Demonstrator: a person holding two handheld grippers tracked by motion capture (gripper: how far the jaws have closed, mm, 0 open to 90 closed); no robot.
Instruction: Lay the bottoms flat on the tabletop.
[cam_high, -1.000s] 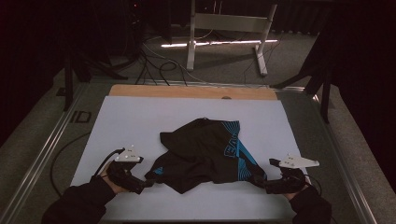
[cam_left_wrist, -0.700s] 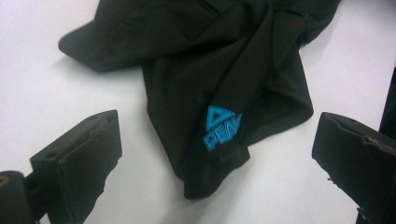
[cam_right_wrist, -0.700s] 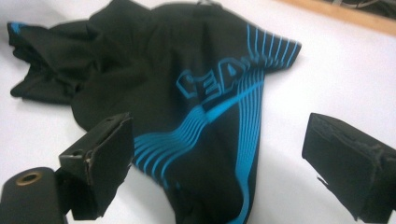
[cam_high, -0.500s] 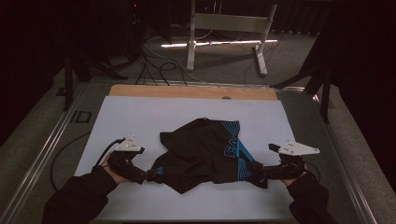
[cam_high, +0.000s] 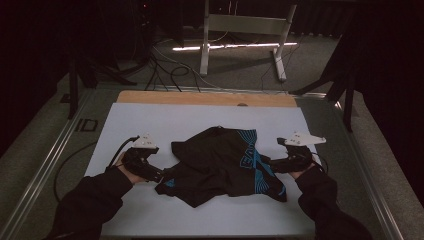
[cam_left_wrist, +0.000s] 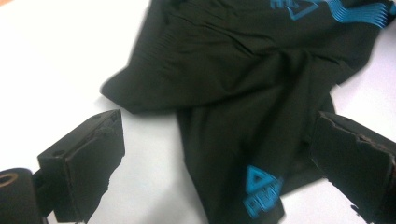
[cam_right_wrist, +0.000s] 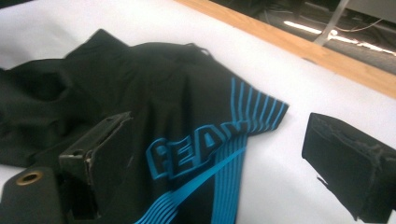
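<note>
Keeping both sets of jaws wide open and empty, I bring the left gripper (cam_high: 159, 175) and right gripper (cam_high: 274, 164) to the black garment (cam_high: 225, 162). I should close only once its hem lies fully between the fingers.

Garment (cam_left_wrist: 243, 93) cut off at top and right edges in left gripper view, at left and bottom in right gripper view. Blue lettering (cam_high: 248, 161) too small to read from above. Person's sleeves (cam_high: 90, 202) cropped at bottom edge.
</note>
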